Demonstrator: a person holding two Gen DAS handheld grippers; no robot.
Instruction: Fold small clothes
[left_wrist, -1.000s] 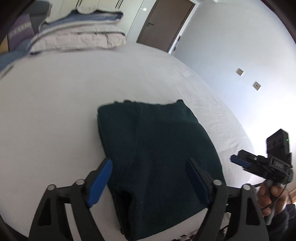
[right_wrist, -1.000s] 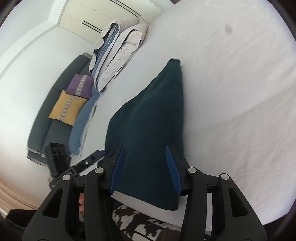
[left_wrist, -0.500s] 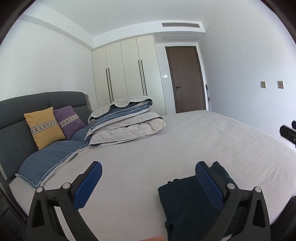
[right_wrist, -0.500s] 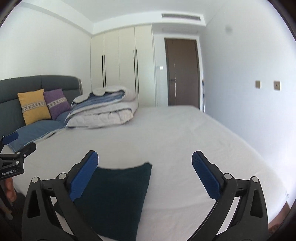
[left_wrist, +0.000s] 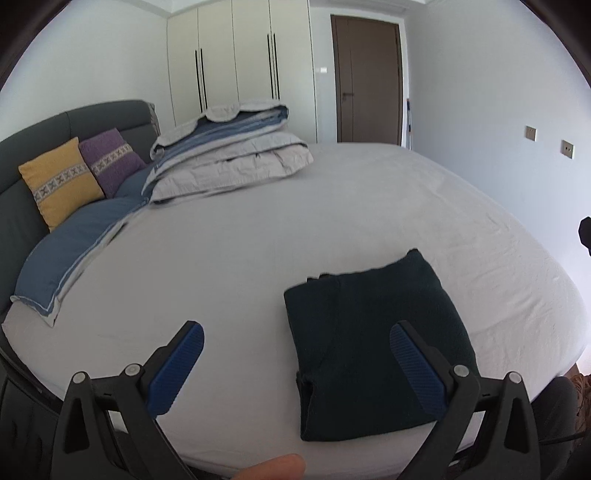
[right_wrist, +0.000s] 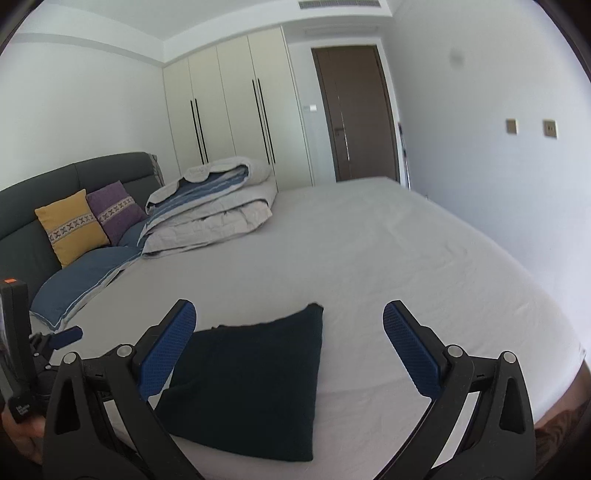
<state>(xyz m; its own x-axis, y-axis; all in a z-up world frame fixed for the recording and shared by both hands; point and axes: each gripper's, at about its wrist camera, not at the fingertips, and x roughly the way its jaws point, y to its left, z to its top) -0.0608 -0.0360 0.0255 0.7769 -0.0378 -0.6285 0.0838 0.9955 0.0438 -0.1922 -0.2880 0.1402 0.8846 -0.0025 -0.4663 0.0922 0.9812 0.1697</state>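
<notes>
A dark green garment lies folded into a neat rectangle near the front edge of the white bed. It also shows in the right wrist view. My left gripper is open and empty, held above the bed just left of the garment. My right gripper is open and empty, held above the garment's right side. The left gripper's body shows at the left edge of the right wrist view.
A folded grey and blue duvet lies at the head of the bed. A blue pillow, a yellow cushion and a purple cushion lean by the dark headboard. Wardrobes and a brown door stand behind.
Both grippers have lifted off the folded garment and tilted up from looking down at it to looking across the bed. The right gripper has opened wide. The garment stays flat.
</notes>
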